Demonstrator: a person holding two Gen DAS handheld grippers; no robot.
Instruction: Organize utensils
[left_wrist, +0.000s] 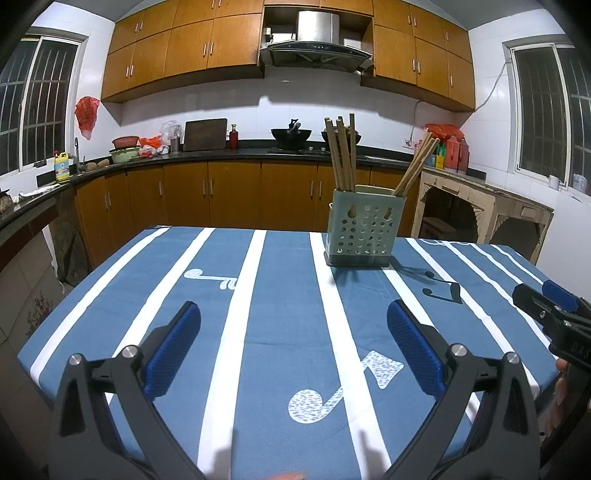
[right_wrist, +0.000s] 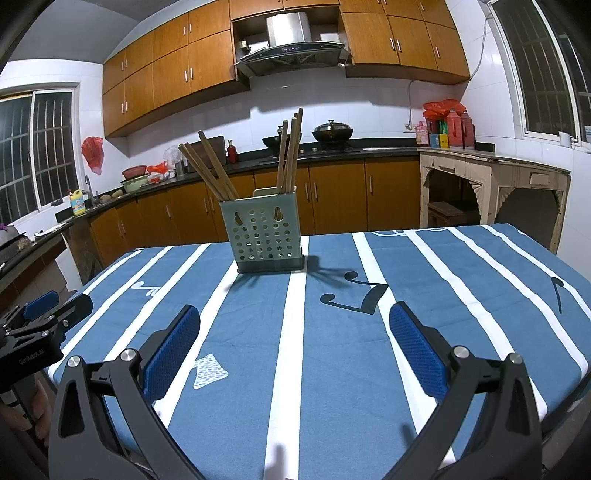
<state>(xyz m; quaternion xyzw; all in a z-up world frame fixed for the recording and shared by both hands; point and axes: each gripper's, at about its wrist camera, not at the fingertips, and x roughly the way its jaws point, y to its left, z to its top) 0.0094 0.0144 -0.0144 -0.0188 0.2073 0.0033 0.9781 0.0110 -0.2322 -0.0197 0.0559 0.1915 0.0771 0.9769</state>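
Note:
A pale green perforated utensil holder (left_wrist: 362, 227) stands upright on the far side of the table; it also shows in the right wrist view (right_wrist: 265, 234). Several wooden chopsticks (left_wrist: 341, 155) stand in it in two bunches, one bunch leaning right (left_wrist: 415, 168); in the right wrist view they show as a leaning bunch (right_wrist: 214, 168) and an upright bunch (right_wrist: 290, 151). My left gripper (left_wrist: 293, 314) is open and empty, low over the near table. My right gripper (right_wrist: 293, 314) is open and empty, likewise near the front edge. Each gripper appears at the other view's edge (left_wrist: 550, 306) (right_wrist: 48, 314).
The table wears a blue cloth with white stripes and music notes (left_wrist: 280, 295) (right_wrist: 424, 295). Kitchen counters (left_wrist: 221, 151) with pots, a wok (left_wrist: 291, 134) and bottles run along the back wall. A worn white side table (right_wrist: 491, 177) stands at the right.

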